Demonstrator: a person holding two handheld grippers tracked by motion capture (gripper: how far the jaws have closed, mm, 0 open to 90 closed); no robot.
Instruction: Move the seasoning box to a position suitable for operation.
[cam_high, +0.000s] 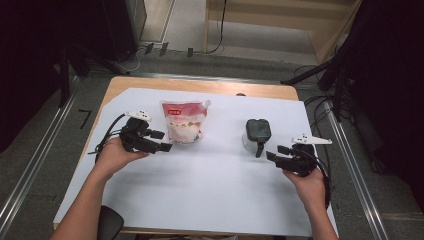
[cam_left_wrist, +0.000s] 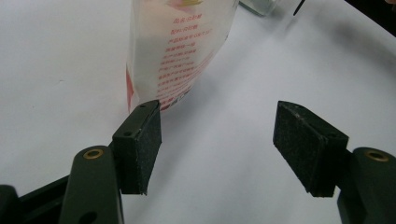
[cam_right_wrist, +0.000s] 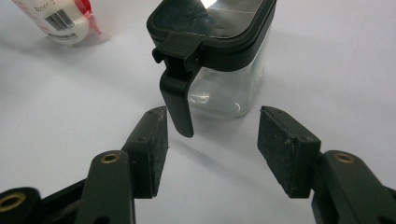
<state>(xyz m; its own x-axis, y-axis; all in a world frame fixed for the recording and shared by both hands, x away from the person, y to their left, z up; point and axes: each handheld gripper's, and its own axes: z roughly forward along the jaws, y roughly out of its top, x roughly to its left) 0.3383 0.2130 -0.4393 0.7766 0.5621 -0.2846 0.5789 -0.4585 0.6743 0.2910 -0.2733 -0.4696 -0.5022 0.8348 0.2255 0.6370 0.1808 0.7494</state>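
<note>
Jaws on both tools stand apart with nothing between them. We hold the left gripper (cam_high: 159, 141) just beside the white stand-up plastic pouch with red print (cam_high: 183, 121), which stands at the far left of the white sheet covering the table (cam_high: 210, 190). In the left gripper view the pouch (cam_left_wrist: 180, 46) rises just beyond the left pad, off to the side of the gap. We hold the right gripper (cam_high: 278, 153) near the small clear jar with a black hinged lid and hanging black handle (cam_high: 256, 134), right of centre. In the right gripper view the jar (cam_right_wrist: 219, 65) sits just past the pads, its handle pointing down into the gap.

To do this well, we judge that we should slide the left gripper sideways until the pouch is centred, then clamp it low, where it looks firmest. The right gripper should go around the jar's glass body, not the loose handle, and close squarely so it does not tip.
</note>
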